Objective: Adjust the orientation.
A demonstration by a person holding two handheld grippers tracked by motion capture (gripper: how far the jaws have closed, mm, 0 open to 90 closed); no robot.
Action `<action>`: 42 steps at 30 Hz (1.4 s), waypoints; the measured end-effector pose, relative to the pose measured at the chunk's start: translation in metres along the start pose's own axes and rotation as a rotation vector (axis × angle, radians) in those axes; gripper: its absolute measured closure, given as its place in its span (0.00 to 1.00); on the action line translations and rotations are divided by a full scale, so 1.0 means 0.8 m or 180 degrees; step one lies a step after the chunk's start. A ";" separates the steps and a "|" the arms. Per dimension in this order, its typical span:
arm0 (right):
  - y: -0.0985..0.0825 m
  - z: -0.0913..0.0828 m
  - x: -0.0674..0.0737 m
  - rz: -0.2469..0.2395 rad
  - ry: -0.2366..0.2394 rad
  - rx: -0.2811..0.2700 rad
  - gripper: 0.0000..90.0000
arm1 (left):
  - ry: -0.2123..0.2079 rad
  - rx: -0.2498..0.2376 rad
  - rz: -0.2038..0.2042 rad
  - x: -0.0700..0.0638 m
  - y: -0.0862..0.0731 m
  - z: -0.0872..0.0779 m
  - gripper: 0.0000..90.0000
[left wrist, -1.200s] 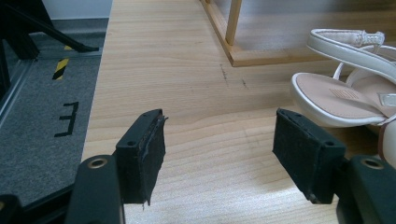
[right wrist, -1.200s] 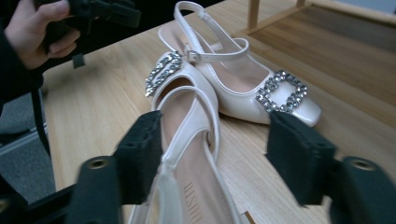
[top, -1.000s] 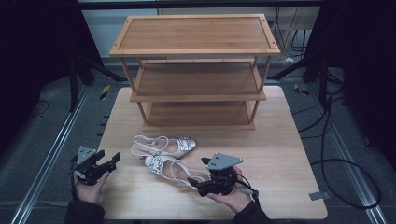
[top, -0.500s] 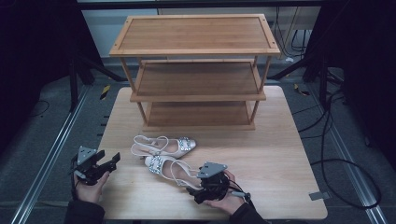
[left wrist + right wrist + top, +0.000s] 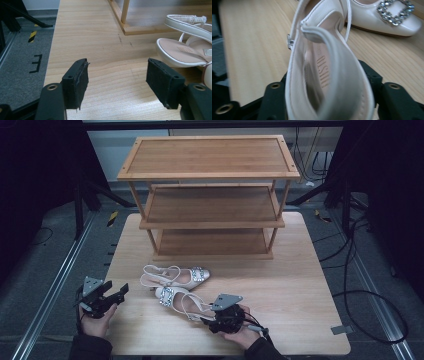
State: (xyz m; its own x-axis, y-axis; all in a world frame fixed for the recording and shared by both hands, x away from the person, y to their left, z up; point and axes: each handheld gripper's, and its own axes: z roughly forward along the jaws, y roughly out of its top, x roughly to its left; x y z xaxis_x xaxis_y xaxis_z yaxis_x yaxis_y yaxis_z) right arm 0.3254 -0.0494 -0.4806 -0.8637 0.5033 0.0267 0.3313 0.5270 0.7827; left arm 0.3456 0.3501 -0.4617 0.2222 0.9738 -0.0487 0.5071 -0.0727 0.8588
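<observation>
Two white slingback shoes with rhinestone buckles lie on the wooden table (image 5: pixel 300 285). The far shoe (image 5: pixel 175 276) lies with its toe to the right; its heel end (image 5: pixel 180 50) shows in the left gripper view. My right gripper (image 5: pixel 207 319) has just been closing its jaws, and they now press on both sides of the near shoe (image 5: pixel 177 301) at its heel end (image 5: pixel 329 75). The far shoe's buckle (image 5: pixel 393 11) shows beyond it. My left gripper (image 5: pixel 120 292) rests at the table's front left, its jaws (image 5: pixel 123 80) open over bare wood.
A three-shelf wooden rack (image 5: pixel 210 220) stands at the back of the table, its shelves bare. One of its legs (image 5: pixel 125 11) shows ahead of the left gripper. Grey floor with metal rails and cables (image 5: pixel 360 285) surrounds the table.
The right gripper has come down onto the near shoe's heel end and its jaws have closed against it. The left gripper has stayed where it was.
</observation>
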 end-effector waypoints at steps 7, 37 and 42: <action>0.000 -0.005 -0.001 0.0266 0.0284 -0.0127 0.56 | 0.0000 -0.0008 -0.0003 0.001 0.000 -0.001 0.36; -0.009 -0.023 -0.020 0.0312 0.0062 -0.0299 0.40 | -0.0005 0.0003 0.0006 0.000 0.000 0.000 0.36; -0.008 -0.020 -0.019 0.0159 -0.0041 -0.0293 0.38 | -0.0005 0.0008 0.0015 0.000 0.000 0.000 0.36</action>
State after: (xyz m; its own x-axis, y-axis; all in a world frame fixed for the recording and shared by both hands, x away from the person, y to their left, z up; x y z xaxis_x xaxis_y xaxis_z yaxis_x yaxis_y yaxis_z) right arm 0.3303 -0.0711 -0.4761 -0.8419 0.5364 0.0594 0.3369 0.4363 0.8343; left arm 0.3455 0.3498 -0.4620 0.2258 0.9731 -0.0454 0.5081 -0.0779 0.8578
